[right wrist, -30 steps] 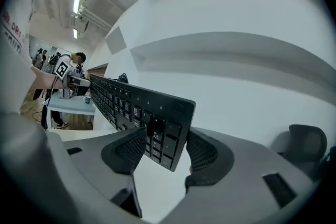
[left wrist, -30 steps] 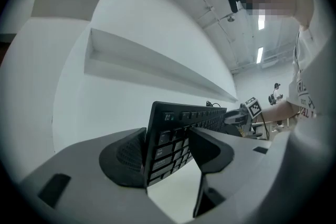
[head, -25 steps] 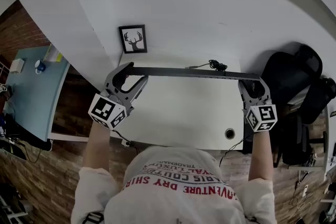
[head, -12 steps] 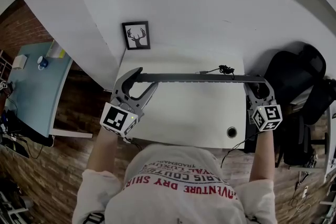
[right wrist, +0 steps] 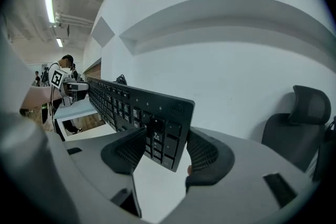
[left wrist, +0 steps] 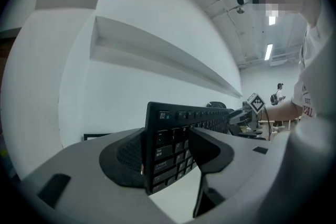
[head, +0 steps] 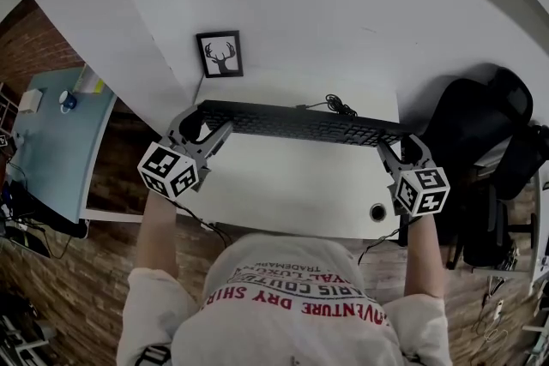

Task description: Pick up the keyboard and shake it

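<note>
- The keyboard [head: 300, 123] is off the white bench [head: 292, 184], carried in the air over the bench's far half, with one pair of tongs at each end.
- Its long axis runs left to right, and the right end sits a little nearer the person than the left.
- The key face is tipped up and toward the person, so the key rows show from the head view. The far long edge is the higher one.
- The left tongs [head: 206, 121] pinch the keyboard's left end, one pad on the key face and the other against the back.
- The right tongs [head: 400, 147] pinch the right end the same way, across the number-pad corner.
- Writing: the top-left key reads "ESC" [left wrist: 162, 114] in the left gripper view. A round badge [right wrist: 176, 108] sits on the top right corner, its lettering too small to read.
- The person's pale shirt [head: 292, 287] carries red print, upside down from the head view, that includes "ADVENTURE DRY".
- The keyboard is a slim, flat, matte black slab with low square keys, and a thin black cable [head: 341, 106] curls from its far edge.
- The tongs are smooth grey plastic with dark, finely ribbed, rounded pads.
- A black-framed antlered-deer picture [head: 218, 57] stands at the bench's far left corner.
- A black padded chair [head: 480, 120] stands at the right.
</note>
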A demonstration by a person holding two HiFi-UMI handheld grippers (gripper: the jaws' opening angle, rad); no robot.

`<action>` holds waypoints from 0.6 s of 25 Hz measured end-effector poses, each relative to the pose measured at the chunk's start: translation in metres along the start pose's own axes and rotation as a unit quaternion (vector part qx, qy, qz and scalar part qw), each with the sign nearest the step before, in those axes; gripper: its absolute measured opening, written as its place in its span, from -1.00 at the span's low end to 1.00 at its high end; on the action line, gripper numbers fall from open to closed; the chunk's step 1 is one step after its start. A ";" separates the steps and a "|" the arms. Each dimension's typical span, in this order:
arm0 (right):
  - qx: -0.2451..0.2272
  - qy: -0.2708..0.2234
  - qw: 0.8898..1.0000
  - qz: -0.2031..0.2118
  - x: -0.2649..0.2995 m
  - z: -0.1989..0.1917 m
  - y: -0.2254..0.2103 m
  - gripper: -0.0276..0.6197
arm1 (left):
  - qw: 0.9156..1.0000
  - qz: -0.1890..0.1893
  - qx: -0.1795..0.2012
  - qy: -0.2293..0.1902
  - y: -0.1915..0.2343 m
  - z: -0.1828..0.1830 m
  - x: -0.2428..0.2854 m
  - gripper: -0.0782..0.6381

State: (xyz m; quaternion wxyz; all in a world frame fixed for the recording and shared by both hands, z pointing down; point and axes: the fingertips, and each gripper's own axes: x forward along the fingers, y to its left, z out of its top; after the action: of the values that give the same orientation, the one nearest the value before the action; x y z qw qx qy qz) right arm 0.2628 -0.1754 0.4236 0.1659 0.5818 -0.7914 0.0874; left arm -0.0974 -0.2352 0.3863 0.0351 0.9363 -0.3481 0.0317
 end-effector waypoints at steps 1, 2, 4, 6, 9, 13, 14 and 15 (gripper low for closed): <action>0.008 0.010 1.000 0.004 0.001 -0.002 0.006 -0.13 | 1.000 0.003 -0.008 0.004 0.006 -0.003 -0.001 -0.08; 0.014 0.018 1.000 0.007 0.002 -0.005 0.012 -0.13 | 1.000 0.005 -0.015 0.008 0.011 -0.007 -0.002 -0.08; 0.025 0.031 0.999 0.009 0.004 -0.009 0.019 -0.13 | 1.000 0.005 -0.026 0.017 0.018 -0.012 -0.003 -0.08; 0.034 0.042 0.999 0.008 0.006 -0.014 0.021 -0.13 | 0.999 0.003 -0.035 0.027 0.021 -0.018 -0.002 -0.08; 0.044 0.057 0.997 0.009 0.007 -0.022 0.023 -0.13 | 0.998 0.001 -0.053 0.044 0.023 -0.030 0.000 -0.07; 0.050 0.066 0.997 0.013 0.008 -0.026 0.027 -0.13 | 0.997 0.003 -0.062 0.052 0.026 -0.037 -0.002 -0.07; 0.052 0.067 0.996 0.014 0.008 -0.027 0.028 -0.13 | 0.997 0.004 -0.060 0.051 0.026 -0.038 -0.002 -0.07; 0.053 0.067 0.996 0.014 0.008 -0.027 0.027 -0.13 | 0.997 0.005 -0.059 0.051 0.025 -0.037 -0.002 -0.07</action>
State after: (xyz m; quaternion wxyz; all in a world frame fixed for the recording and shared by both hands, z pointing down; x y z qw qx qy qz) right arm 0.2392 -0.1647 0.4532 0.1863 0.5715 -0.7807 0.1705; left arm -0.1164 -0.2498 0.4246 0.1076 0.9281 -0.3515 0.0588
